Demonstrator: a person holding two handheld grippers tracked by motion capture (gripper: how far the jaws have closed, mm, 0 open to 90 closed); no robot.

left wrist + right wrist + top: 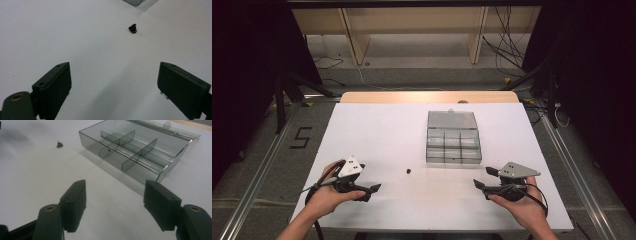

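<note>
The small black part (408, 171) lies near the worktop's (377, 135) front edge, just off the clear divided box's (453, 137) front-left corner, between the spread, empty left tongs (373, 190) and right tongs (484, 178); probably light, rigid, skittish, so pinch across its body.

Bare forearms, black handheld grippers

Each gripper (371, 189) (484, 178) carried black blocky jaws, a grey three-cornered plate (350, 166), brass-ringed holes and a black trailing cable (318, 181).
</note>
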